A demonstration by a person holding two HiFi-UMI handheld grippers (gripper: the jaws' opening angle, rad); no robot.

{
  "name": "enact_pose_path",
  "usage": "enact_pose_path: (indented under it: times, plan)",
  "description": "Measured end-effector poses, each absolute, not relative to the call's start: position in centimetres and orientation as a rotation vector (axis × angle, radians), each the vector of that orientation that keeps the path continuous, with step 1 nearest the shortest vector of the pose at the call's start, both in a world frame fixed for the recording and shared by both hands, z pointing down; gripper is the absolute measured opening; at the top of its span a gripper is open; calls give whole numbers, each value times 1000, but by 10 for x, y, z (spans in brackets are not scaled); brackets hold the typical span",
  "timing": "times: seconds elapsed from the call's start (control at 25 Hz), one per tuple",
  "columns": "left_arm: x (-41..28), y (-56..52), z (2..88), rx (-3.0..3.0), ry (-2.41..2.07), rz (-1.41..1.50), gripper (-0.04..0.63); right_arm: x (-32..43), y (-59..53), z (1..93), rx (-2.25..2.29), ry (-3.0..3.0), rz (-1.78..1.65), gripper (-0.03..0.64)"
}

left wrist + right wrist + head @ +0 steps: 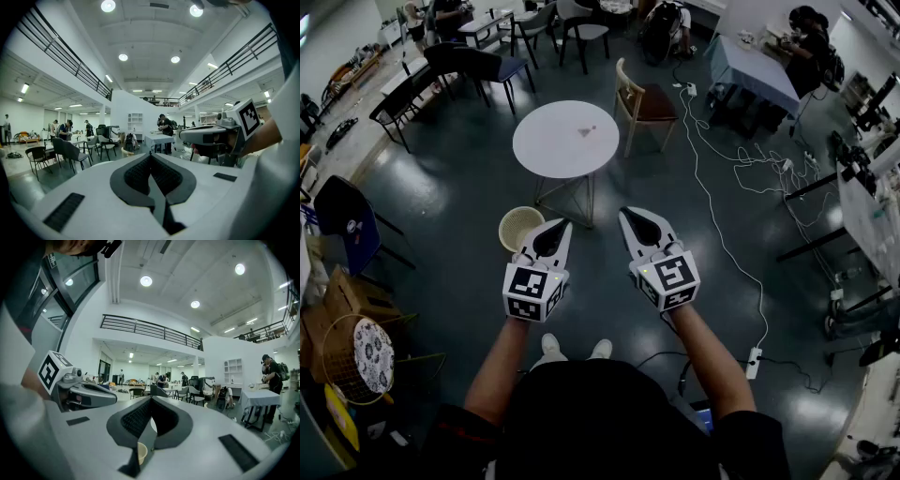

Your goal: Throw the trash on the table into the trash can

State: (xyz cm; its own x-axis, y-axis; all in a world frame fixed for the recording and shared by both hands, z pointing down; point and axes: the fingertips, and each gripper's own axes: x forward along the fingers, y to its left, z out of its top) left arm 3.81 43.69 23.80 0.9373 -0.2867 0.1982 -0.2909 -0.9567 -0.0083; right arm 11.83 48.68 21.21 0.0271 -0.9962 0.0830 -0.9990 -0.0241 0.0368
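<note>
A small dark scrap of trash [586, 131] lies on the round white table [546, 150] ahead of me. A cream basket-like trash can [518, 228] stands on the floor at the table's near left; a bit of it shows under the jaws in the right gripper view [141, 453]. Both grippers hang side by side in the air, short of the table, and hold nothing. The left gripper [563, 225] [150, 155] has its jaws together, just right of the can. The right gripper [625, 215] [151, 398] is shut too.
A wooden chair [642, 103] stands behind the table. White cables and a power strip [754, 362] run across the floor at the right. A wicker basket [356, 356] and cardboard boxes sit at the left. Chairs, tables and people fill the far room.
</note>
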Motion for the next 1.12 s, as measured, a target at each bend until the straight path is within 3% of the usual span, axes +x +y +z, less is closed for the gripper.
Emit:
enact_pose_path:
  times: [0.56, 1.12]
  plan:
    - [48, 458, 240, 3023, -516, 279, 11, 128, 502, 220, 2178, -2196, 56, 18]
    - [88, 362, 250, 3033, -497, 283, 11, 166, 404, 237, 2169, -2173, 86, 20]
